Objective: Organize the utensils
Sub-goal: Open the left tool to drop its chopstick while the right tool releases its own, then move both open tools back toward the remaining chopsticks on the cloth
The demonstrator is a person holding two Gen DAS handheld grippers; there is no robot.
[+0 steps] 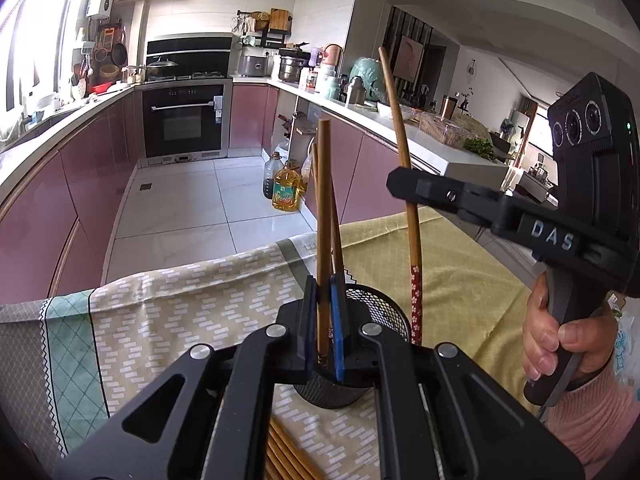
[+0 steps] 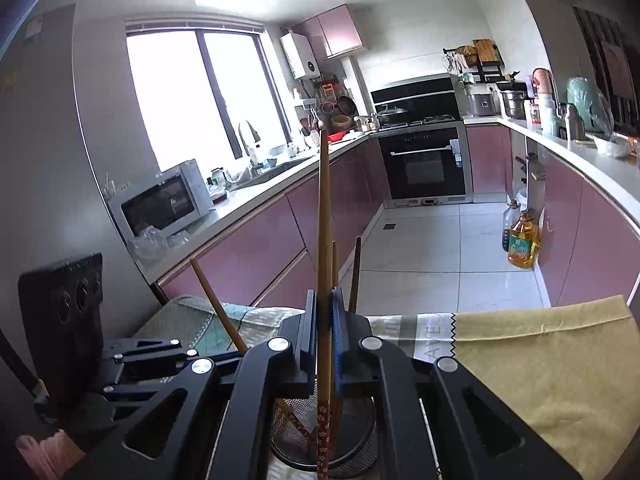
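Loose chopsticks (image 1: 292, 456): they lie flat on the surface at its near edge, just in front of the holder; you take them afterwards.
Left gripper (image 1: 322, 320): your jaws are clamped on a plain brown chopstick (image 1: 323, 200), upright, its lower end at the holder's rim.
Mesh holder (image 1: 380, 308): black, on the patterned cloth (image 1: 180, 312); some sticks already stand inside.
Right gripper (image 2: 325, 340): jaws clamped on the red-flowered chopstick (image 2: 323, 432), tip inside the holder.
Advice: lower each stick straight down until the tip is well inside, then let go, one hand at a time.
Risk: a tilted stick may tip the light holder.
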